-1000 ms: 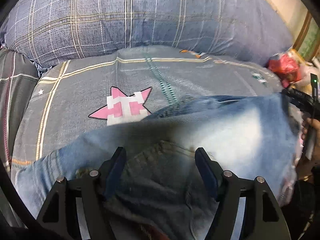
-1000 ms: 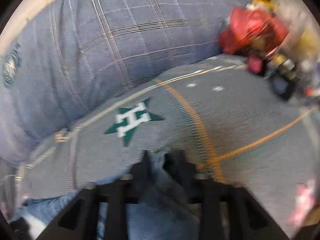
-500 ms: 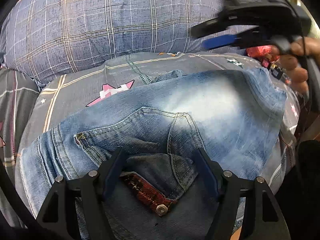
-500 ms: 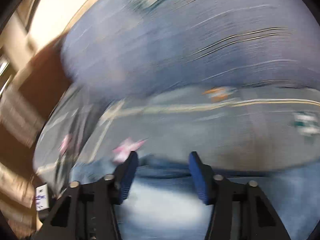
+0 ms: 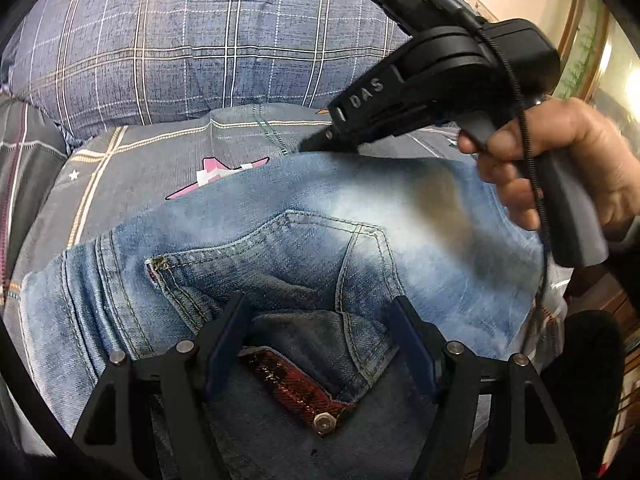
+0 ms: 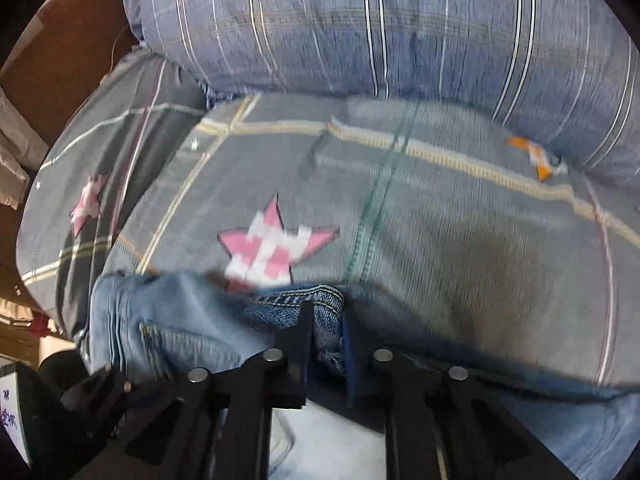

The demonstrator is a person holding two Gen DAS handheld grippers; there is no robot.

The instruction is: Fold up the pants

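The jeans (image 5: 280,248) lie on the bed (image 5: 152,160), back pocket up, near the pillow (image 5: 160,40). The right claw (image 6: 325,320) is clenched on a hemmed edge at their far side; the left claw (image 5: 316,332) hangs released over the waistband. To do this well, keep the pinch firm, draw the edge flat and straight, and let the left claw pin the denim. Half a second ago the right claw was spread wide above the fabric; now it grips.

pants (image 5: 420,216) on bedsheet (image 5: 160,160), pillow (image 5: 200,40) behind
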